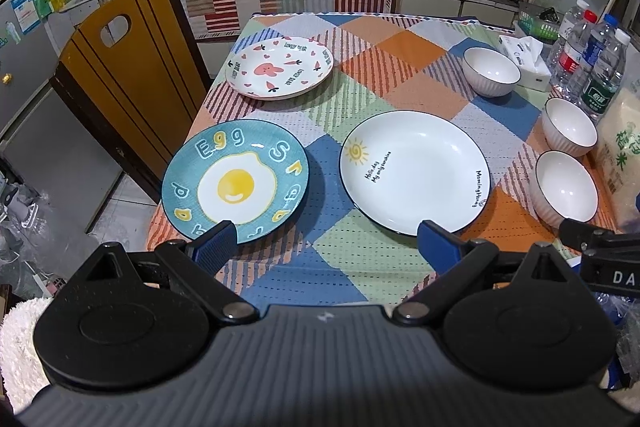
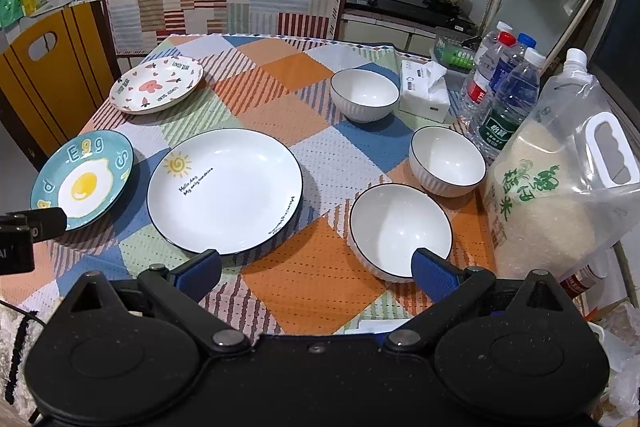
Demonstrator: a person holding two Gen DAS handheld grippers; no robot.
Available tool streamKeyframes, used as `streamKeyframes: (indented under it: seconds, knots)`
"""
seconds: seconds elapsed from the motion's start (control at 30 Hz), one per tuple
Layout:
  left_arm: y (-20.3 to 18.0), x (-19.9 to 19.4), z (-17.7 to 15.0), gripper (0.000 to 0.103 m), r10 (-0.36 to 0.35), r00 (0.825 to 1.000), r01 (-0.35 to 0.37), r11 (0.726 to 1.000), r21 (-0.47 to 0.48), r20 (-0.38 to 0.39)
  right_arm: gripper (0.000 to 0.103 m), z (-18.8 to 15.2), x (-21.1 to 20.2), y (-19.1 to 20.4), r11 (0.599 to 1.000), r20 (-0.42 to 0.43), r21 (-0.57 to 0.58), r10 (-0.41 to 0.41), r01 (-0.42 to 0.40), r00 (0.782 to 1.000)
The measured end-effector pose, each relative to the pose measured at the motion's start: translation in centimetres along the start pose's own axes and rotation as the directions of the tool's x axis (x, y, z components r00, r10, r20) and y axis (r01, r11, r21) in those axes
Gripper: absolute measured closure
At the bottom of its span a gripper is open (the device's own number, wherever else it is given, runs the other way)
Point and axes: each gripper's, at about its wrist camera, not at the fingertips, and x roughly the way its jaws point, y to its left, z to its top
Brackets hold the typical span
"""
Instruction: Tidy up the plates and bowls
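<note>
Blue-padded jaws of the left gripper [image 1: 326, 243] stand wide apart and empty above the near edge of a patchwork tablecloth [image 1: 384, 59]. Off its left pad at 11 o'clock lies the teal egg plate [image 1: 235, 181]; off its right pad at 12 o'clock lies the white sun plate [image 1: 414, 171]. A pink-patterned plate [image 1: 279, 67] sits farther back at 11 o'clock, apart from both. The right gripper [image 2: 318, 267] is likewise spread wide, holding nothing, the sun plate's rim just past its left pad and the nearest white bowl [image 2: 400, 231] behind its right pad. Two more white bowls [image 2: 447, 161] [image 2: 364, 95] stand beyond at 1 o'clock, each apart, beside water bottles [image 2: 508, 99] and a rice bag [image 2: 560, 195].
</note>
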Motion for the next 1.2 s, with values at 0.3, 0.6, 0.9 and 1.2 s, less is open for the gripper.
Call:
streamKeyframes:
  seconds: [0.3,0.6,0.9,1.2]
  knots:
    - [0.36,0.21,-0.21,0.005,-0.009,1.000,0.009,1.000,-0.010,0.008,0.001,0.04,-0.02,0.22,1.000,0.000,-0.009,0.005,-0.005,1.000]
    - [0.47,0.25,-0.36,0.005,-0.010,1.000,0.010,1.000,-0.010,0.020,0.001,-0.02,0.13,0.49,1.000,0.011,-0.014,0.013,-0.013,1.000]
    - [0.30,0.50,-0.67,0.005,-0.017,1.000,0.018,1.000,-0.005,0.022,0.001,-0.12,0.31,0.40,1.000,0.011,-0.016,0.014,-0.014,1.000]
    - [0.29,0.51,-0.69,0.005,-0.017,1.000,0.018,1.000,-0.005,0.022,0.001,-0.23,0.59,0.53,1.000,0.007,-0.018,0.013,-0.013,1.000]
